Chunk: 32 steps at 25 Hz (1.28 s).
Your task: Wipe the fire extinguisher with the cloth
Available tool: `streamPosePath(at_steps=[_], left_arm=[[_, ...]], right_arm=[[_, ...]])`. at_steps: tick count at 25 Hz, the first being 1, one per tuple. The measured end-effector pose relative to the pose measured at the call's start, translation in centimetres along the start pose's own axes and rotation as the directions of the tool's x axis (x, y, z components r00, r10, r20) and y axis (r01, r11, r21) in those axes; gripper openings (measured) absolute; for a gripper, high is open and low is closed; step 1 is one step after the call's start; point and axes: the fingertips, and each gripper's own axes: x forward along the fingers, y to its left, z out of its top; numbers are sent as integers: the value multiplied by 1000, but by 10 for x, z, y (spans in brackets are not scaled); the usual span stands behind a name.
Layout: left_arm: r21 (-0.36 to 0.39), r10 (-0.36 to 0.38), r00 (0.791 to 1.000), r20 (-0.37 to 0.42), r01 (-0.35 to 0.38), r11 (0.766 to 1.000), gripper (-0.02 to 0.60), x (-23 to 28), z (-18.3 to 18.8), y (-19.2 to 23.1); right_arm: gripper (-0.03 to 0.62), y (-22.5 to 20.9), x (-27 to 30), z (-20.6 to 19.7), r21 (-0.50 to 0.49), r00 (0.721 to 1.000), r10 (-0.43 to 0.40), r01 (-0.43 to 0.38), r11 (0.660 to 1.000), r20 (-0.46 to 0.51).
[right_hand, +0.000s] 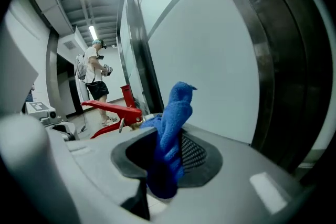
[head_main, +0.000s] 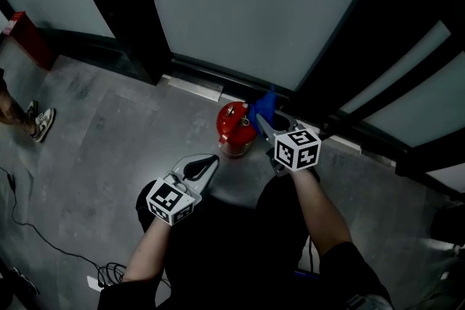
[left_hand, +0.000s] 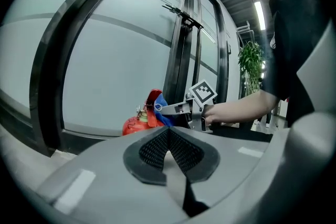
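A red fire extinguisher [head_main: 236, 128] stands on the grey floor by the glass wall. My right gripper [head_main: 263, 123] reaches to its top right and is shut on a blue cloth [head_main: 265, 107], which sticks up beside the extinguisher's head. In the right gripper view the cloth [right_hand: 173, 128] is pinched between the jaws of that gripper [right_hand: 168, 152], with the red handle [right_hand: 113, 109] just beyond to the left. My left gripper [head_main: 209, 162] hovers a little in front of the extinguisher, shut and empty. Its own view shows the extinguisher [left_hand: 137, 122] and cloth [left_hand: 161, 113] ahead of the gripper [left_hand: 169, 136].
Frosted glass panels in dark frames [head_main: 145, 33] rise right behind the extinguisher. A red box [head_main: 25, 36] stands at the far left, near another person's feet [head_main: 36, 120]. A cable [head_main: 43, 236] lies on the floor at the lower left. That person [right_hand: 94, 78] shows farther down the corridor.
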Motion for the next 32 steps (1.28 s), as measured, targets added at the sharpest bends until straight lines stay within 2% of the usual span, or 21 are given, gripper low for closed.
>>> streamPosePath(at_steps=[4, 9, 16, 19, 29, 32], left_arm=[[-3, -18, 1000, 5, 18, 1000, 8, 4, -1, -5], [-13, -36, 999, 9, 36, 999, 8, 2, 0, -6], [-38, -36, 999, 23, 36, 999, 8, -2, 1, 0], [-47, -35, 999, 32, 37, 998, 8, -4, 0, 1], [-60, -48, 998, 43, 51, 997, 8, -6, -1, 1], [-55, -52, 998, 41, 54, 997, 8, -6, -2, 0]], right_arm=[[104, 12, -10, -4, -15, 1000, 27, -27, 1000, 0], [104, 27, -18, -10, 19, 999, 25, -24, 1000, -24], [105, 40, -26, -16, 203, 999, 26, -19, 979, -31], [105, 53, -27, -19, 244, 999, 42, -36, 969, -23], [104, 83, -21, -28, 253, 996, 84, -73, 965, -33], [104, 95, -19, -35, 249, 989, 135, -116, 962, -64]])
